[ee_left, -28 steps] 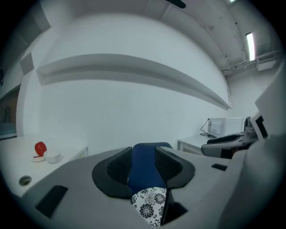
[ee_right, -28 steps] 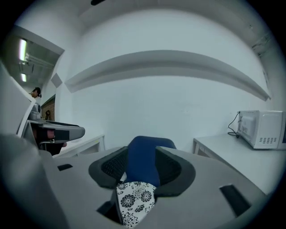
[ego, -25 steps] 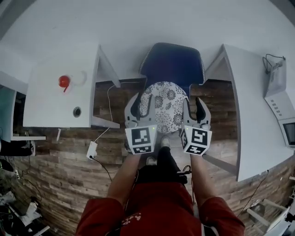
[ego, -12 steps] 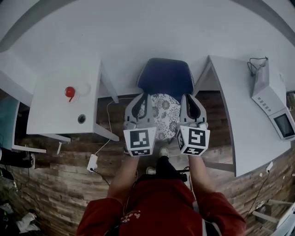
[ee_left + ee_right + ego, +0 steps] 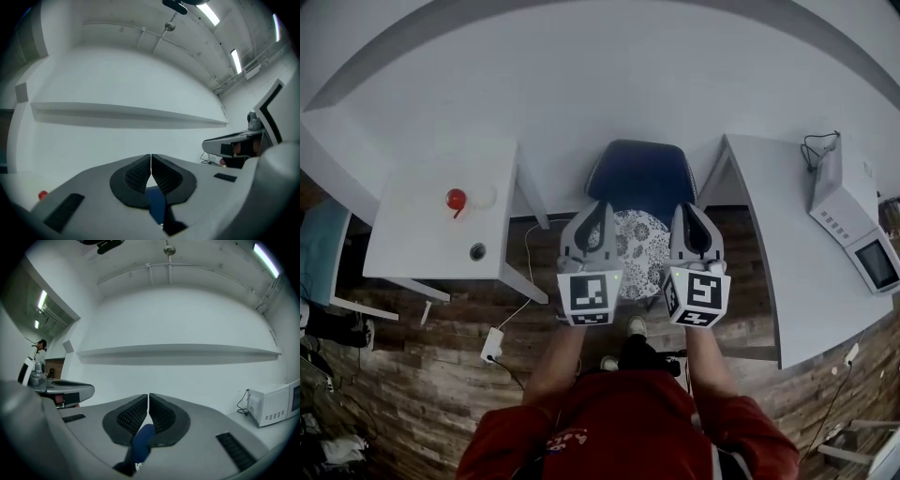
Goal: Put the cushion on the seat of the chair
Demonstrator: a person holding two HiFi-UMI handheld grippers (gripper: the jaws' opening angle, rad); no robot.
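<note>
Currently the cushion (image 5: pixel 639 251) lies flat on the chair (image 5: pixel 639 180) seat, floral side up, with the blue backrest behind it toward the wall. From the head view the left gripper (image 5: pixel 601 210) and right gripper (image 5: pixel 692 212) sit over its left and right edges, and neither is gripping it. The left jaws are fully closed, tips meeting, nothing between. The right jaws are the same, with only blue backrest showing below the pads. White desks flank the chair. The left desk (image 5: pixel 422 244) has a red object (image 5: pixel 456 199), the right desk (image 5: pixel 778 262) a microwave (image 5: pixel 853 234). Wood floor (image 5: pixel 441 394) below.
</note>
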